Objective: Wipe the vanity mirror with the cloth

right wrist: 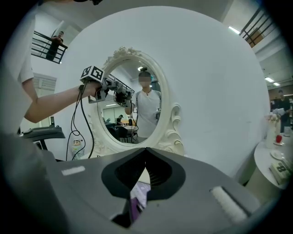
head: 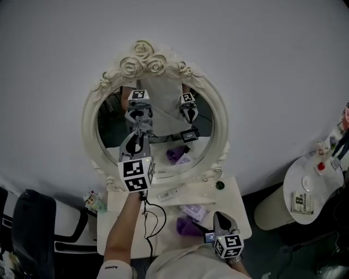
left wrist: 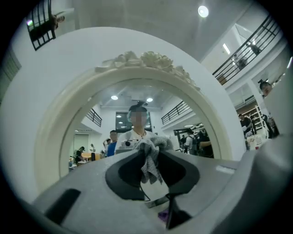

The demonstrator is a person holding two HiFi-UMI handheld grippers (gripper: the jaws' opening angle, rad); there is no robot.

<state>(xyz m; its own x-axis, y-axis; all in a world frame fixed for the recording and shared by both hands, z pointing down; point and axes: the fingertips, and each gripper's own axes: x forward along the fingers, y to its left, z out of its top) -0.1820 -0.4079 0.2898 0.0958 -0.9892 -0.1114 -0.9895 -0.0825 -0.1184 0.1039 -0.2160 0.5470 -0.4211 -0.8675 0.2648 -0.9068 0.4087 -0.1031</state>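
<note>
white table below: left gripper (left wrist: 149,147) pinches the cloth (left wrist: 151,165) at the mirror (left wrist: 94,151) glass. right gripper (right wrist: 145,149), pressed together, hangs well apart.

The head view is dim and grey, darkening toward its corners. Both gripper views are fisheye circles ringed in black, with straight lines bowing near the rim. In the left gripper view a round white ceiling lamp (left wrist: 203,11) glares at the top, and the oval cream-framed vanity mirror (left wrist: 137,91) reflects two smaller lights. The grey left hand-held gripper (left wrist: 149,147) looms soft near the lens; its pinched grey checked cloth (left wrist: 150,171) looks sharper. The right gripper view is brighter and evenly lit.
</note>
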